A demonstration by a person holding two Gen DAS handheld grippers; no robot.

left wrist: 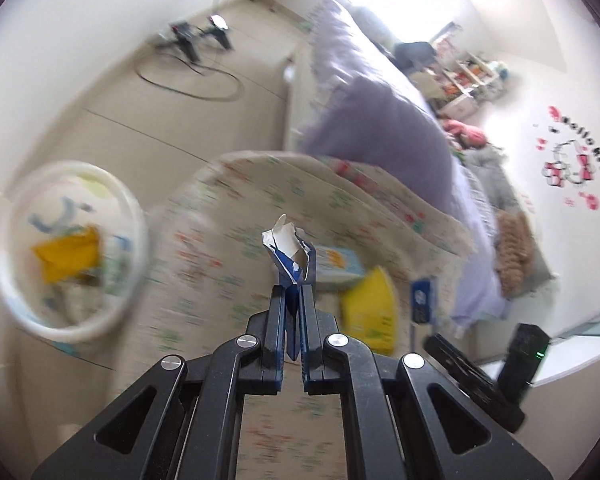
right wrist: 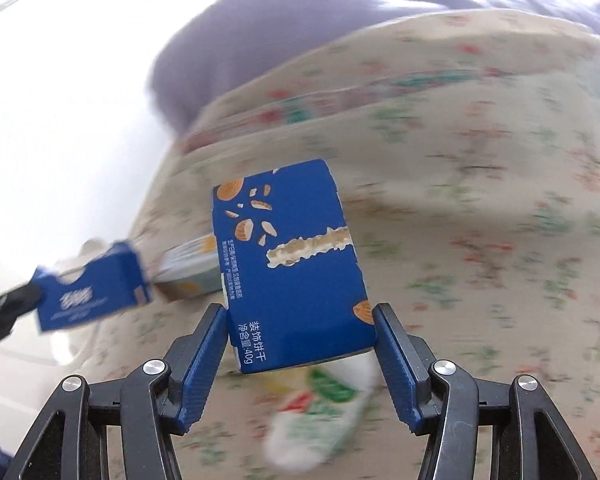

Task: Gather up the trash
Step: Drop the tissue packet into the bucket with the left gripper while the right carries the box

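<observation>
My left fingers (left wrist: 291, 292) are clenched flat on a torn blue carton scrap (left wrist: 288, 252), its ragged white end sticking up past the tips. My right fingers (right wrist: 300, 312) are grasping a blue biscuit box (right wrist: 288, 264) across its short width, so its long axis runs straight out ahead of them; the pads press on both side edges. Both pieces hang above the floral quilt (left wrist: 228, 264) on the bed.

What the next move turns on, as I judge it, is the white bin (left wrist: 70, 250). In the left wrist view it stands on the floor off to the left of my left fingers, mouth open, a yellow wrapper already inside. The left hand looks the nearer one, so its scrap should go in first. More litter waits on the quilt: a yellow packet (left wrist: 370, 308) and a pale box (left wrist: 334, 266), just beyond my left fingertips.
</observation>
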